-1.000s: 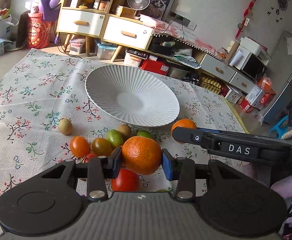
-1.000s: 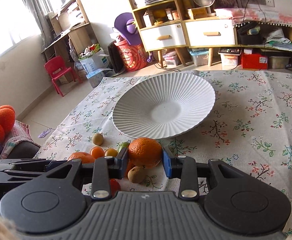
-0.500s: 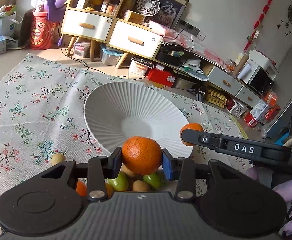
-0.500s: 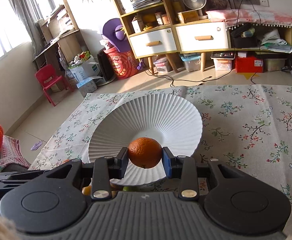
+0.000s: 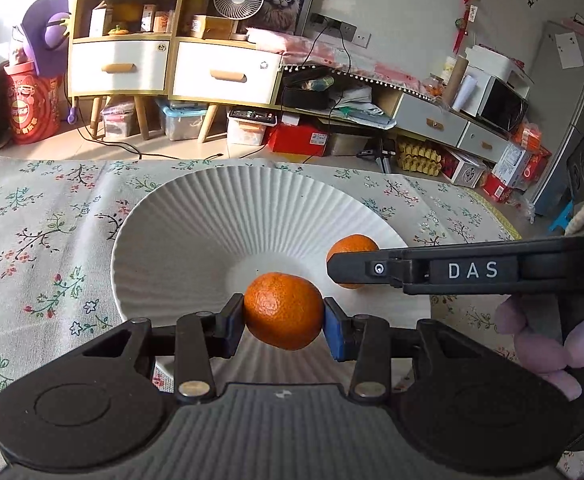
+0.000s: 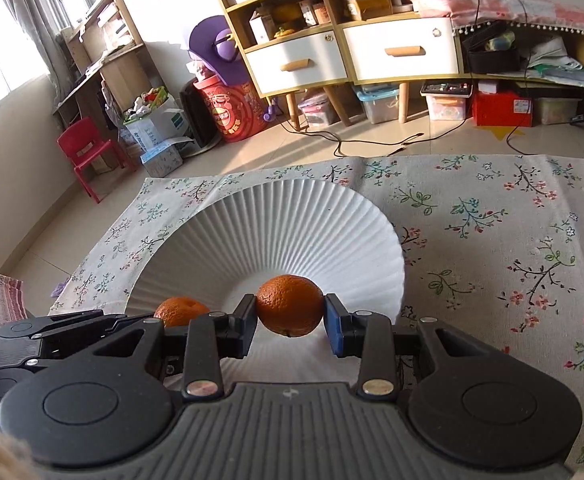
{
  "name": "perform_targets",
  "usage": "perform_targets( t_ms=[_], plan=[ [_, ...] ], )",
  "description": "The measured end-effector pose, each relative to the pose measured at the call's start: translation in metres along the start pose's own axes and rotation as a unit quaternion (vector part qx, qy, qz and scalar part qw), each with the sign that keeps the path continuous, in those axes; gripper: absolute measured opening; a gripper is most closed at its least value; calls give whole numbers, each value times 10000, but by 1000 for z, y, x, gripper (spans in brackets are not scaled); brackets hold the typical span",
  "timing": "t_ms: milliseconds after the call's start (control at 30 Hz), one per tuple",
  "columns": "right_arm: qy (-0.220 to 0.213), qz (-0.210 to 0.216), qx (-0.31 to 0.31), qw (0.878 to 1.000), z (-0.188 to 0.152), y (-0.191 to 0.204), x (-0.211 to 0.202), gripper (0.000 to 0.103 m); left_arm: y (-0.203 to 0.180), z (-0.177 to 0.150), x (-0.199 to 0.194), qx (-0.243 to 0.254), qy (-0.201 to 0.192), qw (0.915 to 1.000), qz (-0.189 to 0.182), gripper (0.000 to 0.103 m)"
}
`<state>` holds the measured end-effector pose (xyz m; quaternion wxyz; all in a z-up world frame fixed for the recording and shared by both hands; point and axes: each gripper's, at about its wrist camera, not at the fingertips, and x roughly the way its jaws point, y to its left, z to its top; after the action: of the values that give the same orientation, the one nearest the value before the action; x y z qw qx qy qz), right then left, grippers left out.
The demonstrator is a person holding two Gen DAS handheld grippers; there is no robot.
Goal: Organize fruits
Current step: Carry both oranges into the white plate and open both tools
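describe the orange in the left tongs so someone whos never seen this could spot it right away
Find the big white ribbed plate on the flowered tablecloth. Two oranges hang over it, each pinched in tongs. This orange is in the left tongs, unlike the other orange in the right tongs.

A white plate [image 5: 163,240] with fine radiating ribs and a matt, ceramic-looking finish rests on a floral printed cloth [image 5: 39,240], soft and faintly creased. Two oranges show dimpled, slightly glossy peel: one [image 5: 283,316] between the left gripper [image 5: 283,326], the other [image 6: 289,310] between the right gripper [image 6: 290,326]. Both grippers are matt black plastic with ribbed, rubbery-looking housings, blue pads [image 5: 336,334] and shiny metal screw heads [image 5: 192,389]. Behind, a light wooden cabinet [image 5: 131,40] has smooth white drawer fronts. The floor [image 6: 251,148] looks like glossy tile.
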<state>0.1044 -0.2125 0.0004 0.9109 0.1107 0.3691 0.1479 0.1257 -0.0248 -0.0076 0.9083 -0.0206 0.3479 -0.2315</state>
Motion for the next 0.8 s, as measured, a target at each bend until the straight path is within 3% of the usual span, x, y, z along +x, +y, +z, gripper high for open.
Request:
perform_targets(
  t_ms=[167, 600, 800],
  plan=[
    [67, 17, -4, 10000, 2, 1, 9, 33, -2, -3, 4, 285, 28, 9996, 47, 41],
    [110, -13, -123, 9999, 5, 4, 11, 34, -1, 2, 11, 391, 132, 9991, 41, 42],
    [13, 37, -200, 9998, 8, 7, 7, 40, -2, 3, 9, 478, 96, 9988, 95, 52]
  ],
)
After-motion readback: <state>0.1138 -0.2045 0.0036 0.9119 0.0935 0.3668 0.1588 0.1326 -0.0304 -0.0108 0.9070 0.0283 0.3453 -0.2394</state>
